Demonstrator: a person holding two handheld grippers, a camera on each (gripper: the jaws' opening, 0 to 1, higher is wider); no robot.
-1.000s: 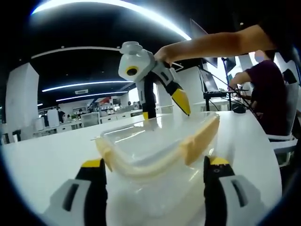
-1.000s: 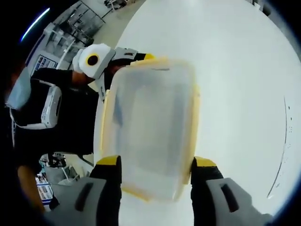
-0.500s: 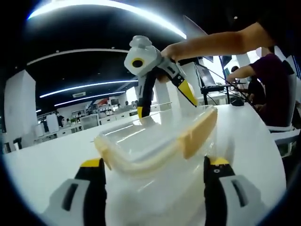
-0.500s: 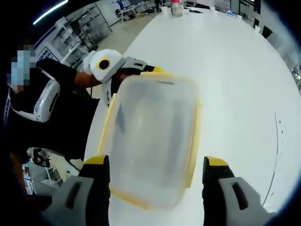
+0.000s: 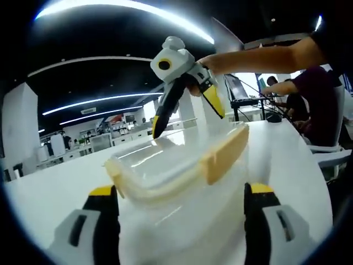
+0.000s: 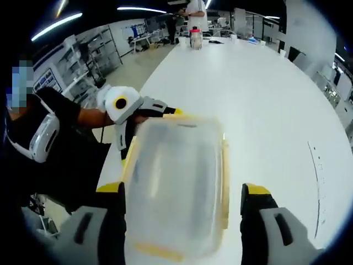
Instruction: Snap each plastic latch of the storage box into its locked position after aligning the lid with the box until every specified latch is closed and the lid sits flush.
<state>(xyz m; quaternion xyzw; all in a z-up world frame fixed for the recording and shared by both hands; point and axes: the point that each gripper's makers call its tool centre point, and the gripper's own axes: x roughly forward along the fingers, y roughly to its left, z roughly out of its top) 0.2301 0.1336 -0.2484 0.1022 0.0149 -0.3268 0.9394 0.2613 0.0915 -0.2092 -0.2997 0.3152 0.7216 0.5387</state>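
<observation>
A clear plastic storage box (image 5: 182,187) with its lid on stands on the white table (image 5: 49,187). A long yellow latch (image 5: 223,155) lies along its right side, and another (image 5: 117,178) is at the left corner. My left gripper (image 5: 182,221) is open, its jaws straddling the near end of the box. Across the box, my right gripper (image 5: 185,117) hangs open over the far edge, fingertips pointing down. In the right gripper view the blurred box (image 6: 176,176) lies between the open jaws of my right gripper (image 6: 182,221), and the left gripper (image 6: 149,131) sits at its far end.
The table (image 6: 270,94) stretches far ahead and to the right; its edge runs close along the box's left side. A jar (image 6: 194,37) stands at the far end. A black sleeve (image 6: 60,160) is at the left. A seated person (image 5: 314,105) and a monitor (image 5: 242,91) are at the right.
The right gripper has risen and tilted, so its view has swung up to take in more of the table and room. The box has stayed between both pairs of jaws.
</observation>
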